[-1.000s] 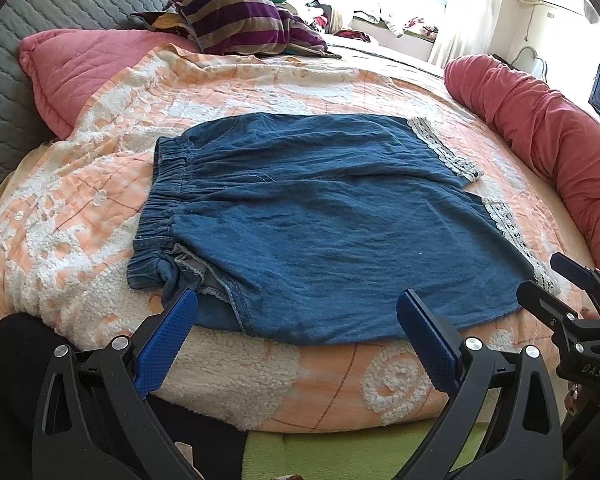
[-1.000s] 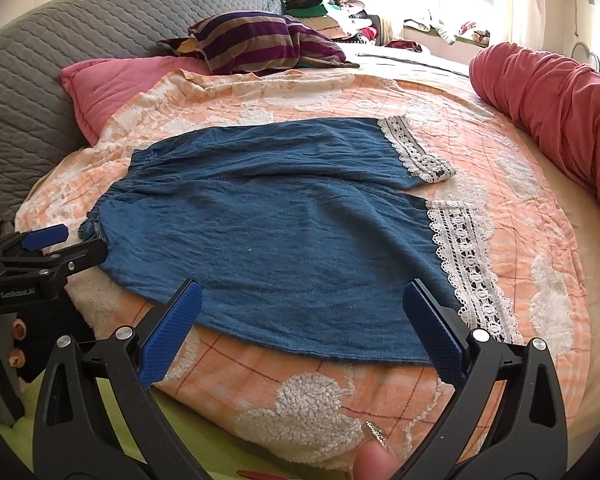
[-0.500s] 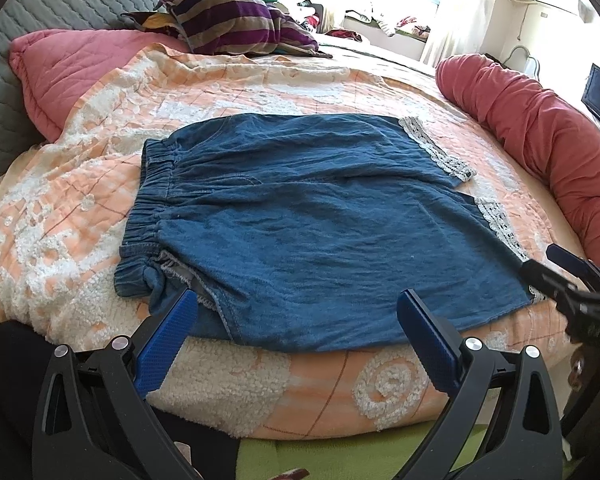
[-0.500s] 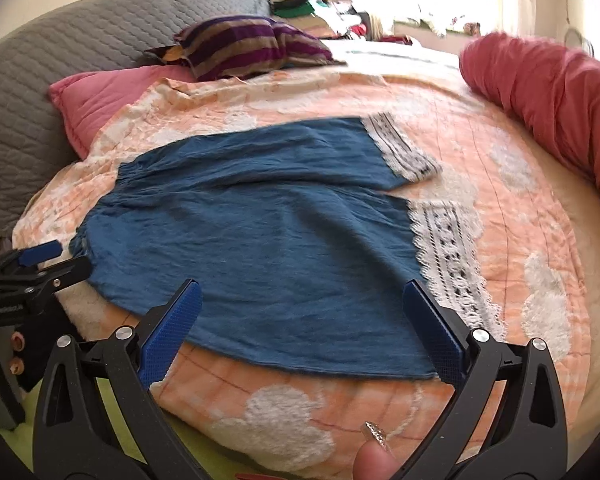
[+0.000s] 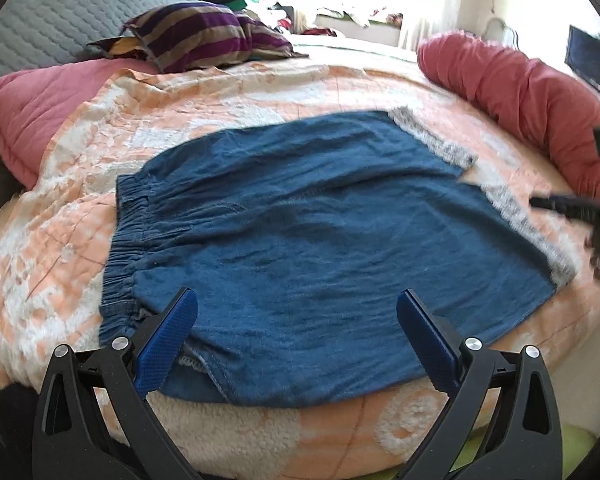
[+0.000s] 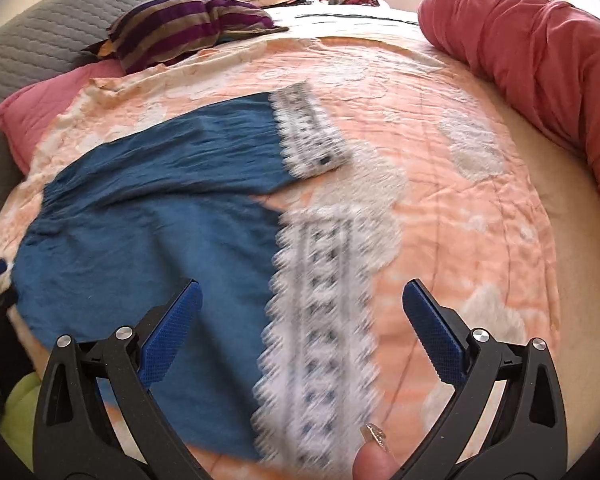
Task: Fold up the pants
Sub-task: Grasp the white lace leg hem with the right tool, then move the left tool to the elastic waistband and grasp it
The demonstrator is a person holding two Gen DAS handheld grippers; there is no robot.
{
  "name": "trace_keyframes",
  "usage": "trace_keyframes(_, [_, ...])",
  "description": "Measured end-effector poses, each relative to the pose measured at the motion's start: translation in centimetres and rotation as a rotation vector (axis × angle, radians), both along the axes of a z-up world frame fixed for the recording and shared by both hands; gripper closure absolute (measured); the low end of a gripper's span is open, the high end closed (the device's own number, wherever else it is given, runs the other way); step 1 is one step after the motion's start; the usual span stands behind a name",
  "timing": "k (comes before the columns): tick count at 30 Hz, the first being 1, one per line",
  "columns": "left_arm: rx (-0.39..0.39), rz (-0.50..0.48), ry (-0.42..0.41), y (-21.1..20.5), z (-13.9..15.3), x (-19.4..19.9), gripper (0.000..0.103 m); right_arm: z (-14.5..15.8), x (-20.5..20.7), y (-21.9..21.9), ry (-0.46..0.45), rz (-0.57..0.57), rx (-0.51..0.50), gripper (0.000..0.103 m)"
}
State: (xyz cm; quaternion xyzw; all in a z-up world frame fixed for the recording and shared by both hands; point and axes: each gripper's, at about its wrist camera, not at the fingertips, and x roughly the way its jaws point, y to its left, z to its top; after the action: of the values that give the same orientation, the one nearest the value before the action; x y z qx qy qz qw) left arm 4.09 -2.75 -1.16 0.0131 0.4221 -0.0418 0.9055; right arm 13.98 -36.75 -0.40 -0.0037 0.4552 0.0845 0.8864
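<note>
Over the pants (image 5: 320, 240), both tongs (image 5: 298, 338) (image 6: 302, 330) hover (jaws spread).

From my end the pants (image 5: 324, 240) were a deep denim blue, with white lace trim (image 6: 320, 344) at the hems that had little dark blue squares running through it. Under the pants, the blanket (image 5: 260, 92) was peach-orange with fuzzy white swirls and blotches. Behind the pants, at the far side of that blanket, sat a pillow (image 5: 204, 36) striped purple, tan and navy. Left of the pants was a dusty pink pillow (image 5: 40, 104), and past that a grey quilted headboard (image 5: 60, 20). Right of the pants ran a rust-red bolster (image 6: 540, 52). My left gripper (image 5: 296, 344) and right gripper (image 6: 300, 336) were black with bright blue pads (image 5: 168, 340).
</note>
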Motion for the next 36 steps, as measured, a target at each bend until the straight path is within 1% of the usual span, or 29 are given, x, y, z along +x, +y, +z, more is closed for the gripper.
trace_keyframes(2, [0.010, 0.012, 0.038, 0.4, -1.1, 0.6, 0.005, -0.4, 1.2, -0.1, 0.002, 0.011, -0.032, 0.008])
trace_keyframes(4, [0.006, 0.022, 0.074, 1.0, -2.0, 1.0, 0.005, -0.9, 2.3, -0.4, 0.005, 0.040, -0.041, 0.008])
trace_keyframes(5, [-0.011, 0.030, 0.105, 1.5, -2.7, 1.4, 0.007, -1.2, 2.9, -0.6, 0.013, 0.034, -0.053, 0.008])
trace_keyframes(6, [-0.028, 0.036, 0.128, 1.8, -3.2, 1.6, 0.013, -1.7, 3.6, -0.8, 0.030, 0.036, -0.056, 0.008])
trace_keyframes(8, [-0.042, 0.047, 0.145, 2.4, -3.8, 1.8, 0.019, -2.5, 4.8, -1.3, 0.051, 0.033, -0.054, 0.008])
trace_keyframes(10, [-0.057, 0.045, 0.140, 2.7, -3.8, 1.7, 0.019, -3.2, 5.5, -1.5, 0.067, 0.035, -0.041, 0.011])
trace_keyframes(11, [-0.059, 0.044, 0.139, 2.7, -3.9, 1.7, 0.019, -3.6, 6.0, -1.7, 0.074, 0.033, -0.029, 0.018])
trace_keyframes(12, [-0.059, 0.044, 0.138, 2.7, -4.0, 1.6, 0.019, -3.7, 6.2, -1.7, 0.084, 0.040, -0.017, 0.028])
trace_keyframes(13, [-0.058, 0.043, 0.139, 2.7, -4.1, 1.5, 0.019, -4.1, 6.5, -1.7, 0.100, 0.054, 0.004, 0.033])
trace_keyframes(14, [-0.058, 0.044, 0.139, 2.7, -4.1, 1.5, 0.019, -4.3, 6.6, -1.7, 0.109, 0.062, 0.019, 0.046])
trace_keyframes(15, [-0.058, 0.044, 0.139, 2.6, -4.1, 1.5, 0.018, -4.3, 6.7, -1.7, 0.111, 0.079, 0.044, 0.054])
trace_keyframes(16, [-0.057, 0.045, 0.139, 2.6, -4.2, 1.5, 0.018, -4.3, 6.7, -1.7, 0.105, 0.093, 0.062, 0.060])
trace_keyframes(17, [-0.057, 0.046, 0.139, 2.6, -4.2, 1.5, 0.018, -4.2, 6.7, -1.6, 0.099, 0.096, 0.065, 0.069])
trace_keyframes(18, [-0.056, 0.045, 0.140, 2.6, -4.2, 1.5, 0.017, -3.9, 6.8, -1.8, 0.085, 0.099, 0.063, 0.080])
trace_keyframes(20, [-0.052, 0.045, 0.141, 2.6, -4.2, 1.5, 0.017, -3.3, 7.2, -2.4, 0.067, 0.100, 0.106, 0.089])
trace_keyframes(22, [-0.051, 0.046, 0.140, 2.6, -4.1, 1.5, 0.017, -3.1, 7.7, -2.8, 0.053, 0.087, 0.106, 0.090])
trace_keyframes(25, [-0.048, 0.045, 0.140, 2.6, -4.1, 1.5, 0.017, -3.6, 8.8, -3.0, 0.054, 0.066, 0.082, 0.094])
trace_keyframes(28, [-0.048, 0.045, 0.140, 2.6, -4.2, 1.6, 0.017, -4.9, 9.6, -3.0, 0.085, 0.048, 0.061, 0.093])
trace_keyframes(31, [-0.049, 0.045, 0.141, 2.6, -4.2, 1.6, 0.017, -4.7, 9.4, -2.5, 0.067, 0.055, 0.007, 0.092])
trace_keyframes(33, [-0.050, 0.043, 0.140, 2.6, -4.2, 1.6, 0.016, -4.3, 9.3, -2.5, 0.057, 0.046, -0.019, 0.083])
trace_keyframes(34, [-0.050, 0.043, 0.139, 2.6, -4.2, 1.6, 0.016, -3.9, 9.1, -2.7, 0.047, 0.038, -0.025, 0.080])
trace_keyframes(36, [-0.065, 0.043, 0.131, 2.8, -4.0, 1.4, 0.016, -2.5, 8.5, -2.7, 0.001, 0.029, -0.043, 0.065])
